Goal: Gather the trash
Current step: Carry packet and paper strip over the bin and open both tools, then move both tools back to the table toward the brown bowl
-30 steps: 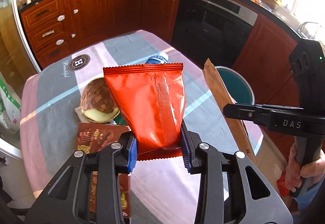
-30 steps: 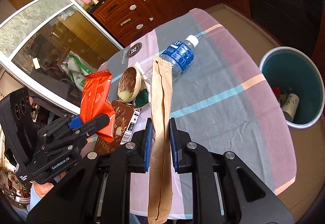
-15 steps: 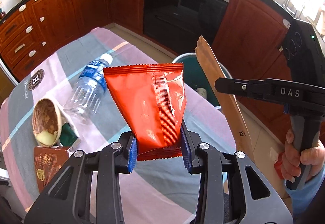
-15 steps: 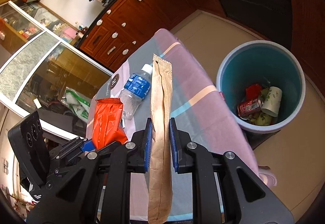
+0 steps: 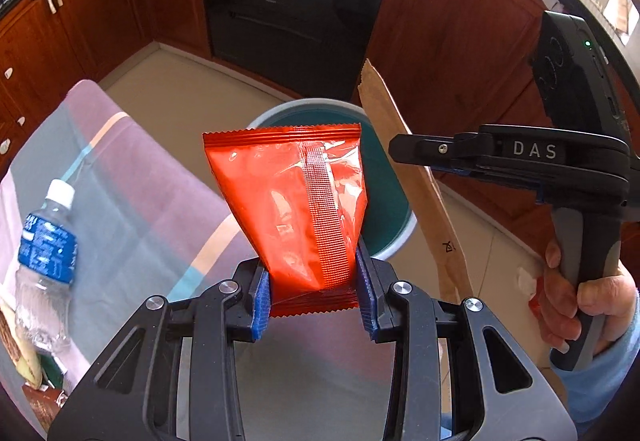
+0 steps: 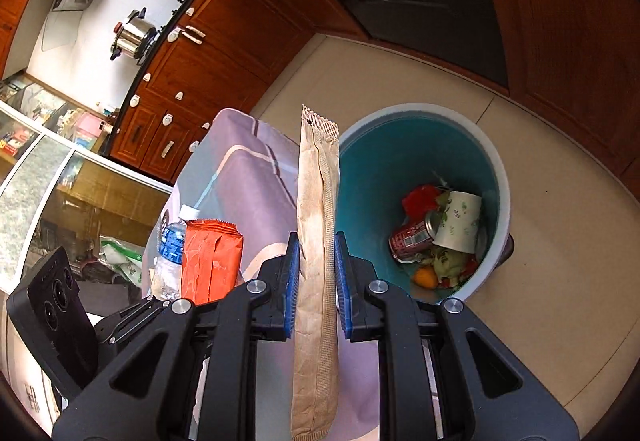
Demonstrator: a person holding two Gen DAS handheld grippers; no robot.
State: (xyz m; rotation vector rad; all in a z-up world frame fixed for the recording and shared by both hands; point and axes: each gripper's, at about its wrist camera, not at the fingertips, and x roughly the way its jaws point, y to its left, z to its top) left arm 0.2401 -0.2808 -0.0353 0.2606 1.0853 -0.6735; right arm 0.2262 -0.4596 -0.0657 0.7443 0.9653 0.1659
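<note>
trash on the way: left gripper (image 5: 314, 295) clamps the red pouch (image 5: 294, 201), right gripper (image 6: 317, 283) pinches the brown sleeve (image 6: 316, 241). both have swung off the table (image 5: 132, 177) toward the bin (image 6: 496, 169), probably not yet over it; 2 drops next.

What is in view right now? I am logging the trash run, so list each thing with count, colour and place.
Snack packet: one, orange-red, clamped upright in the left hand-held gripper.
Long wrapper: one, brown paper, clamped in the right hand-held gripper.
Trash bin: one, teal inside, pale rim, on the floor beside the table.
Can: one, red, in the bin.
Paper cup: one, white patterned, in the bin.
Water bottle: one, clear, blue label, lying on the table.
Tablecloth: one, pink and grey.
Left hand-held gripper: black, blue pads.
Right hand-held gripper: black, blue pads.
Hand: one, gripping the right handle.
</note>
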